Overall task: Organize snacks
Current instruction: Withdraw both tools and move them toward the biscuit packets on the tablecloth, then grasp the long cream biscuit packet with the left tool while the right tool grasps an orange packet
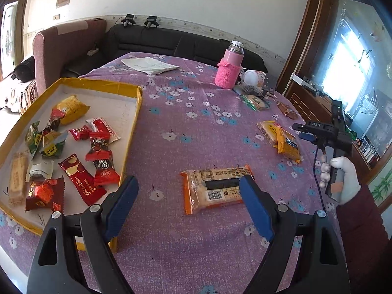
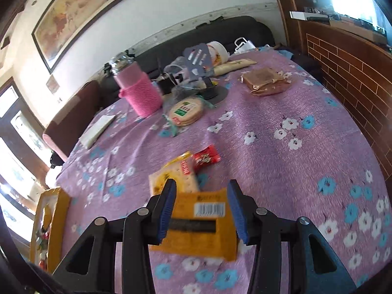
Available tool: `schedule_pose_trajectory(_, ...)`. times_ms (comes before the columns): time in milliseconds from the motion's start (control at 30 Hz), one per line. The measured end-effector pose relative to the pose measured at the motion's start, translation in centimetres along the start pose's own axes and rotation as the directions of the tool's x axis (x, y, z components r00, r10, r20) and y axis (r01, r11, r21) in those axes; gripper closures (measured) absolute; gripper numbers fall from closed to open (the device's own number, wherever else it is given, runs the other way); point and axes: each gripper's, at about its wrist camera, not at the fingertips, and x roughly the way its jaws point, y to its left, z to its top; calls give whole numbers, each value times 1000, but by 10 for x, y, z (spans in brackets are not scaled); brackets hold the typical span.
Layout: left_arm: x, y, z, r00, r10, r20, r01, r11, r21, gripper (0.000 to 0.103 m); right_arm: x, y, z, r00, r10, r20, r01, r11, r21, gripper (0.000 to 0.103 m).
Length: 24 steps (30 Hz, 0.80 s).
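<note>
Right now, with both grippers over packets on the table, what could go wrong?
1. The left gripper stands wide with only one pad over the cracker packet; closing here may push it aside.
2. The yellow packet lies flat between the right gripper's pads, overlapping the biscuit pack; a pinch could drag both.
3. The tray rim could catch a low-carried packet.

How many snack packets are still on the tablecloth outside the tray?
6: one below the left gripper, three at the right gripper, round crackers and a brown packet farther back; clutter may hide more.
</note>
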Motion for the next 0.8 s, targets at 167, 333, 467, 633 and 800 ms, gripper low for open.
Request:
schedule_pose_trajectory(167, -2, 7, 5, 1000, -17, 0, 17, 1000, -13, 18, 16, 4, -15, 980, 144, -140, -142, 990, 29, 55)
schedule_pose_trajectory(333, 17, 8, 21, 990, -125, -65, 123, 992, -32, 18, -7, 26, -30, 965, 217, -145, -227, 972, -55, 50)
schedule_pose_trajectory(467, 35, -1, 35, 983, -146, -110, 144, 989, -26, 18, 2, 32, -28, 977, 168, -135, -177, 983, -58, 46)
schedule_pose_trajectory(633, 72, -16, 54, 975, -106, -194, 121, 990, 67, 18, -9, 43, -49, 960, 224, -170, -237, 970, -60, 46)
schedule_pose_trajectory(800, 118, -18, 63, 952, -130, -278, 151, 987, 58, 18, -45, 40, -93, 927, 296, -230, -310, 950, -26, 46)
